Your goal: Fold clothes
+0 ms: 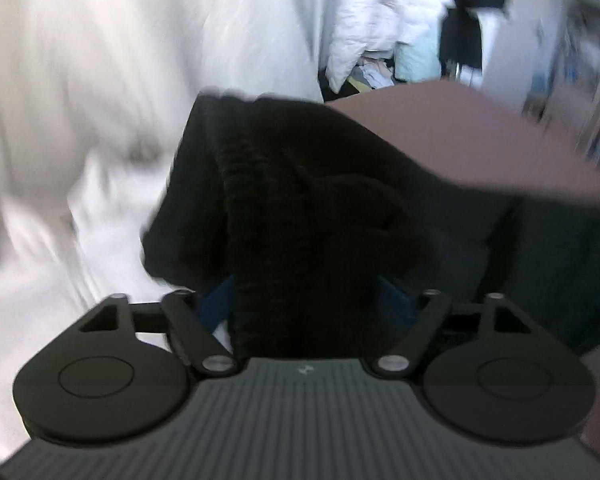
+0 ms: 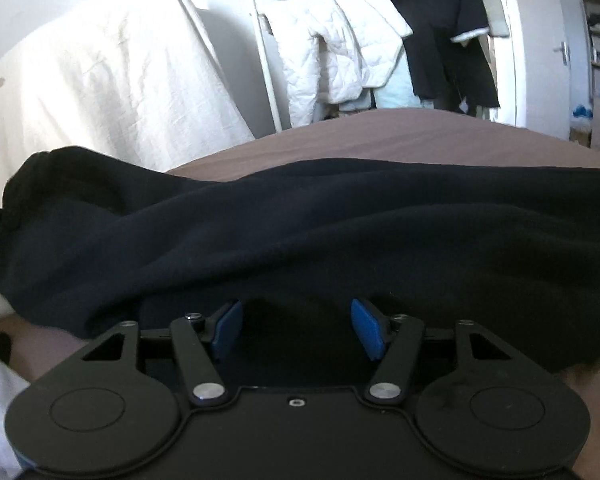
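A bunched ribbed fold of the dark garment [image 1: 300, 216] was clamped in the left gripper [image 1: 304, 300]. The right gripper [image 2: 297, 326] was held with jaws apart, ungripped, at the garment's edge on the brown bed [image 2: 420, 136].

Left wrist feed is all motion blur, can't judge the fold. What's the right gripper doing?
Observer: The right gripper is open, blue pads apart, dark garment between them.
Operator: Where's the garment lying?
Observer: Spread across a brown bed cover, one end bunched up at the left.
Operator: And that white blur on my left?
Observer: A cream sheet draped over something; a white quilted jacket hangs beside it.
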A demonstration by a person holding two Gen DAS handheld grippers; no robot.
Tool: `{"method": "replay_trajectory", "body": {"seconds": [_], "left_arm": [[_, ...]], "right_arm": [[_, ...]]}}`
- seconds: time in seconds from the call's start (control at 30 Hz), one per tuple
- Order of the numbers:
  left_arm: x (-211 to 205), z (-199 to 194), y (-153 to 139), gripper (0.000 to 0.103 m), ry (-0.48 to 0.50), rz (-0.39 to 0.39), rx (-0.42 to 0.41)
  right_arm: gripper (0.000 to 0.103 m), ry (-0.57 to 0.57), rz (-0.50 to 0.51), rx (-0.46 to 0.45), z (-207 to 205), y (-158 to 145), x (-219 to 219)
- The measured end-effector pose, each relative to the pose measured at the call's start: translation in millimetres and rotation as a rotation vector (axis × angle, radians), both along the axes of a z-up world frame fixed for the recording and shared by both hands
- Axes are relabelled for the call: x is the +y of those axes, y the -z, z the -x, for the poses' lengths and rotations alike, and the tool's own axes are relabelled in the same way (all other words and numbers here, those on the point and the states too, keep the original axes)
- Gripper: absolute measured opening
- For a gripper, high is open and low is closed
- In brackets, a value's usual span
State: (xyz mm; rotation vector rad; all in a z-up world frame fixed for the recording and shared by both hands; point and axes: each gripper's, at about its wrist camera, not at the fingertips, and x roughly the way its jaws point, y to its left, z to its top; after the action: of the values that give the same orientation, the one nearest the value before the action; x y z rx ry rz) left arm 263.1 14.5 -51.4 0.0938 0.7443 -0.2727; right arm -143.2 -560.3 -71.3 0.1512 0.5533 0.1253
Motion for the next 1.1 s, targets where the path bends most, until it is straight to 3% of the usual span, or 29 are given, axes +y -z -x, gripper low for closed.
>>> {"method": "replay_trajectory", "body": {"seconds": [0.17, 0.5, 0.6, 0.67, 0.7, 0.73, 0.87, 0.97, 1.1], "left_arm": [[-5.7, 4.8, 0.2, 0.057, -0.031, -0.033, -0.044], [-17.3, 30.0, -22.7, 0.056, -0.02, -0.081, -0.155], [-27.1, 30.3, -26.9, 0.054, -0.028, -0.165, -0.143], [-35.8, 28.2, -26.9, 0.034, -0.05, -0.23, -0.119], [-39.0, 28.7, -27.7, 0.032, -0.054, -0.241, -0.117], [-41.4, 29.5, -29.6, 0.01, -0.054, -0.244, -0.12], [-38.5, 34.0, -49.8, 0.01, -0.051, -0.187, -0.163], [-21.9, 35.4, -65.0, 0.01, -0.055, -0.051, -0.187], [-4.4, 28.1, -59.3, 0.01, -0.059, 0.039, -0.139]], "right_arm": [[0.071, -0.034, 0.065, -0.036, 14.7, 1.6, 6.8], [0.071, -0.054, 0.067, -0.058, 26.6, -3.0, 1.8], [0.071, -0.049, 0.047, -0.052, 24.6, -2.8, -2.0], [0.071, -0.042, 0.035, -0.048, 21.7, -2.5, -3.2], [0.071, -0.042, 0.035, -0.046, 21.4, -1.7, -3.7], [0.071, -0.042, 0.035, -0.044, 21.2, -0.9, -4.2], [0.072, -0.032, 0.032, -0.037, 15.2, 4.0, -10.5], [0.073, -0.024, 0.03, -0.031, 10.6, 7.7, -15.3], [0.083, -0.014, 0.026, -0.024, 4.5, 12.7, -21.7]]}}
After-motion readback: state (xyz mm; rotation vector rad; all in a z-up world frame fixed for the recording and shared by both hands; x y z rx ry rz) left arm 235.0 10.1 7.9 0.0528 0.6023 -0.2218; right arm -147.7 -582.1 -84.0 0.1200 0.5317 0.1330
